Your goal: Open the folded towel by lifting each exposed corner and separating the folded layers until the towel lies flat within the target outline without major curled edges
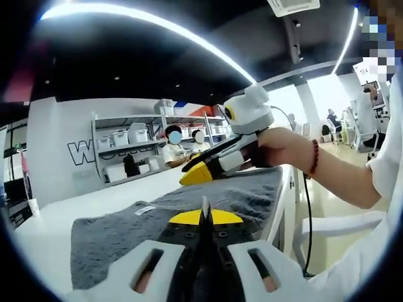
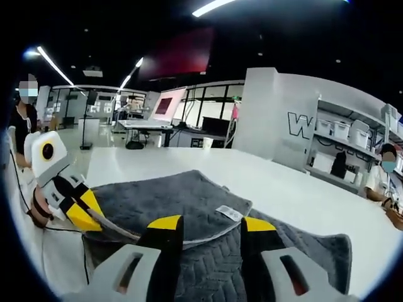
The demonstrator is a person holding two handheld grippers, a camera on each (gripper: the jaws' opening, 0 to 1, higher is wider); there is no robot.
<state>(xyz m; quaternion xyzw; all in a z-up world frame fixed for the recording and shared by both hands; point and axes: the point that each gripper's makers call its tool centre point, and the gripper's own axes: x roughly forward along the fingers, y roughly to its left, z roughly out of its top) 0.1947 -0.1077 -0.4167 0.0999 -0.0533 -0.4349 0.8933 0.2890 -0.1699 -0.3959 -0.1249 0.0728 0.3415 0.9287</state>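
In the left gripper view the left gripper (image 1: 204, 217) rises at 6 o'clock with its yellow tips pressed together and nothing visibly between them; the grey towel (image 1: 189, 211) spreads over the white table (image 1: 82, 204) just beyond. In the right gripper view the right gripper (image 2: 213, 225) stands spread at 6 o'clock above the towel (image 2: 170, 201); a folded layer with a white label (image 2: 228, 212) lies on top, and the left gripper (image 2: 79, 211) sits at 8 o'clock, touching the towel's edge.

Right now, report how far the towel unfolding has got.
Partly done. The grey towel is spread over the white table, but one layer with the label is folded over. In hand: the left gripper sits at the towel's edge, jaws shut; the right gripper hovers open. Left: separate that fold and flatten.
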